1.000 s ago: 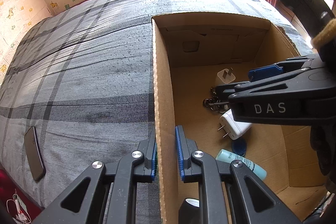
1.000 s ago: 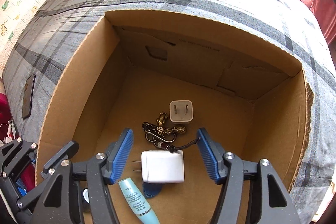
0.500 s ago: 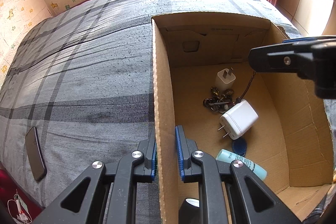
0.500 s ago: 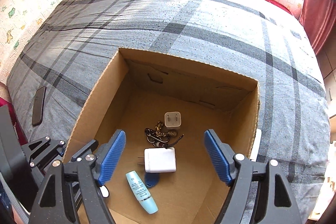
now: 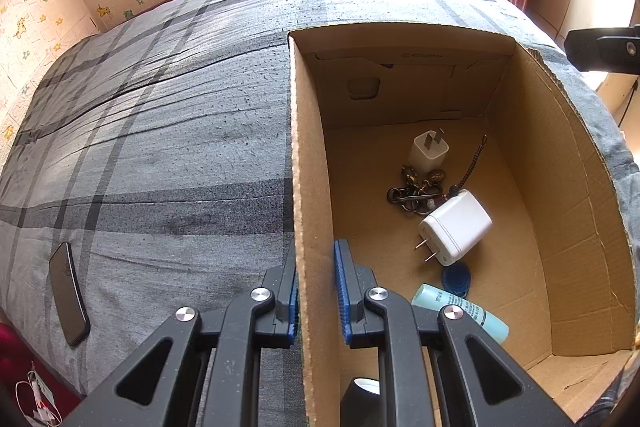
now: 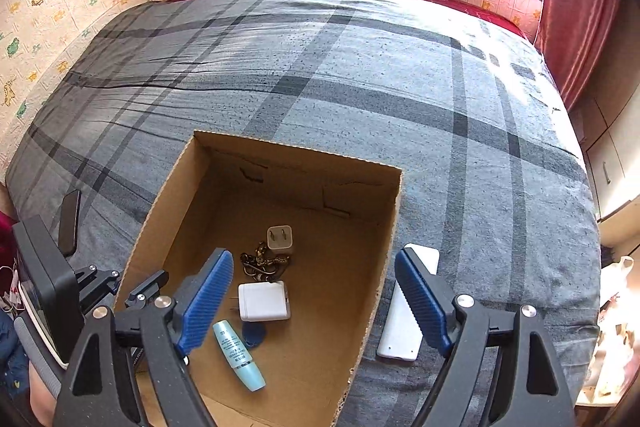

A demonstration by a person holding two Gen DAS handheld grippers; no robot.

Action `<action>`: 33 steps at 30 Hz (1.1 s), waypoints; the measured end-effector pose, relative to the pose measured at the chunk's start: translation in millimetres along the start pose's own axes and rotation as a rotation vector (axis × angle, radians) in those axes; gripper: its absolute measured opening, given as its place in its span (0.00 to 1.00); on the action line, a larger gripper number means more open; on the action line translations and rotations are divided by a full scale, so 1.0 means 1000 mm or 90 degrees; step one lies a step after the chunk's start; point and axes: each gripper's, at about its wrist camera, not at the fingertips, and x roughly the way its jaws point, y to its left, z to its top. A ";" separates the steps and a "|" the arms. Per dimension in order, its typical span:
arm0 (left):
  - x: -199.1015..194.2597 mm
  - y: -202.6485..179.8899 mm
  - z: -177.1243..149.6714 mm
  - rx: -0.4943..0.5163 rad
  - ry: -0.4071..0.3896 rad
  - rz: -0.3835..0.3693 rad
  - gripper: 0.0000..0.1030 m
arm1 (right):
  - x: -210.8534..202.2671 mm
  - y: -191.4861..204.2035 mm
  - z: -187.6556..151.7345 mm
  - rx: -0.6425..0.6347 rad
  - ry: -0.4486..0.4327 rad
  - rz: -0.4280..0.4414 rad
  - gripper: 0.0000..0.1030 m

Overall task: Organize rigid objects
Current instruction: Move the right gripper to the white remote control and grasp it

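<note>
So my right gripper (image 6: 314, 301) has pulled way up and back out of the cardboard box (image 6: 384, 239) compared to a second ago, when it was down low right over the big charger. Now its jaws are spread wide with nothing between them, hovering above the box's near right corner.

Everything inside the box looks like it stayed put. In the right wrist view, bottom center: the big white charger (image 6: 264, 301) lies flat, the small white plug (image 6: 279, 237) sits further back, and the bunch of keyrings (image 6: 262, 263) is between them, its cord reaching the big charger. A light blue tube (image 6: 238, 355) lies toward the near side, with a blue round tag (image 6: 252, 335) tucked just beside it and the charger.

Outside the box, just beside its right wall, a white remote (image 6: 404, 323) lies on the grey plaid bedspread (image 6: 360, 67).

My left gripper (image 5: 316, 291) hasn't budged: it's clamped on the box's left wall, one blue pad each side. A dark phone (image 5: 68, 293) lies on the bed at lower left.
</note>
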 end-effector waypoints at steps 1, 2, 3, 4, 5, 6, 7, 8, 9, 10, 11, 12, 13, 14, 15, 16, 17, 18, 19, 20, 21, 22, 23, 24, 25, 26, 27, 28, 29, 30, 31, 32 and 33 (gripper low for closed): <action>0.000 0.000 0.000 0.000 0.000 0.000 0.17 | -0.002 -0.004 0.000 0.005 -0.003 -0.001 0.88; 0.000 0.000 0.000 0.001 0.000 0.001 0.17 | -0.005 -0.008 0.000 0.010 -0.007 -0.002 0.90; 0.000 0.000 0.000 0.001 0.000 0.001 0.17 | -0.007 -0.012 0.000 0.014 -0.010 -0.004 0.91; 0.000 0.000 0.000 0.001 0.000 0.001 0.17 | -0.009 -0.015 0.000 0.019 -0.012 -0.007 0.91; 0.000 0.000 0.000 0.001 0.000 0.001 0.17 | -0.010 -0.019 -0.001 0.022 -0.013 -0.010 0.92; 0.000 0.000 0.000 0.001 0.000 0.001 0.17 | -0.011 -0.023 -0.001 0.024 -0.013 -0.013 0.93; 0.000 0.000 0.000 0.001 0.000 0.001 0.17 | -0.012 -0.026 -0.002 0.027 -0.014 -0.016 0.96; 0.000 0.000 0.000 0.001 0.000 0.001 0.17 | -0.013 -0.030 -0.002 0.029 -0.015 -0.018 0.99; 0.000 0.000 0.000 0.001 0.001 0.001 0.17 | -0.014 -0.034 -0.003 0.030 -0.017 -0.021 1.00; 0.000 0.000 0.000 0.001 0.001 0.001 0.17 | -0.014 -0.038 -0.004 0.031 -0.018 -0.026 1.00; 0.000 0.001 0.000 0.001 0.001 0.001 0.17 | -0.015 -0.041 -0.005 0.031 -0.019 -0.032 1.00; 0.000 0.000 0.000 0.001 0.001 0.001 0.17 | -0.015 -0.045 -0.006 0.032 -0.020 -0.036 1.00; 0.000 0.001 0.000 0.001 0.000 0.001 0.17 | -0.016 -0.049 -0.007 0.035 -0.021 -0.039 1.00; 0.000 0.001 0.000 0.000 0.000 0.001 0.17 | -0.016 -0.053 -0.009 0.038 -0.022 -0.042 1.00; 0.000 0.000 0.000 0.001 0.000 0.001 0.17 | -0.017 -0.057 -0.010 0.040 -0.023 -0.044 1.00; 0.000 0.000 0.000 0.001 0.001 0.001 0.17 | -0.016 -0.061 -0.012 0.043 -0.022 -0.047 1.00; 0.000 0.001 0.000 0.001 0.001 0.001 0.17 | -0.016 -0.066 -0.014 0.045 -0.020 -0.052 1.00; 0.001 0.000 0.001 0.001 0.001 0.001 0.17 | -0.015 -0.070 -0.016 0.047 -0.020 -0.056 1.00; 0.001 0.000 0.001 0.001 0.001 0.001 0.17 | -0.014 -0.075 -0.018 0.051 -0.019 -0.060 1.00; 0.001 0.001 0.001 0.001 0.001 0.001 0.17 | -0.013 -0.079 -0.021 0.057 -0.017 -0.066 1.00; 0.001 0.000 0.001 0.001 0.001 0.001 0.17 | -0.011 -0.084 -0.023 0.061 -0.012 -0.069 1.00; 0.001 0.001 0.001 0.001 0.001 0.001 0.17 | -0.008 -0.089 -0.026 0.067 -0.009 -0.071 1.00; 0.001 0.001 0.001 0.001 0.001 0.002 0.17 | -0.006 -0.094 -0.028 0.074 -0.008 -0.074 1.00; 0.001 0.000 0.001 0.002 0.001 0.002 0.17 | -0.004 -0.099 -0.030 0.080 -0.005 -0.078 1.00; 0.001 0.000 0.001 0.002 0.001 0.002 0.17 | -0.001 -0.103 -0.033 0.085 -0.001 -0.081 1.00; 0.001 0.000 0.001 0.002 0.001 0.002 0.17 | 0.002 -0.107 -0.036 0.091 0.002 -0.084 1.00; 0.001 0.000 0.001 0.002 0.001 0.002 0.17 | 0.005 -0.111 -0.039 0.097 0.003 -0.084 1.00; 0.001 0.000 0.001 0.002 0.001 0.002 0.17 | 0.008 -0.114 -0.041 0.101 0.007 -0.084 1.00; 0.001 0.000 0.001 0.002 0.001 0.002 0.17 | 0.012 -0.116 -0.044 0.103 0.011 -0.085 1.00; 0.001 0.000 0.001 0.002 0.001 0.002 0.17 | 0.016 -0.119 -0.047 0.106 0.014 -0.084 1.00; 0.001 0.000 0.001 0.002 0.001 0.002 0.17 | 0.020 -0.121 -0.050 0.108 0.016 -0.083 1.00; 0.001 0.000 0.001 0.002 0.001 0.003 0.17 | 0.025 -0.122 -0.053 0.109 0.018 -0.082 1.00; 0.001 0.000 0.001 0.002 0.001 0.003 0.17 | 0.030 -0.124 -0.056 0.110 0.022 -0.083 1.00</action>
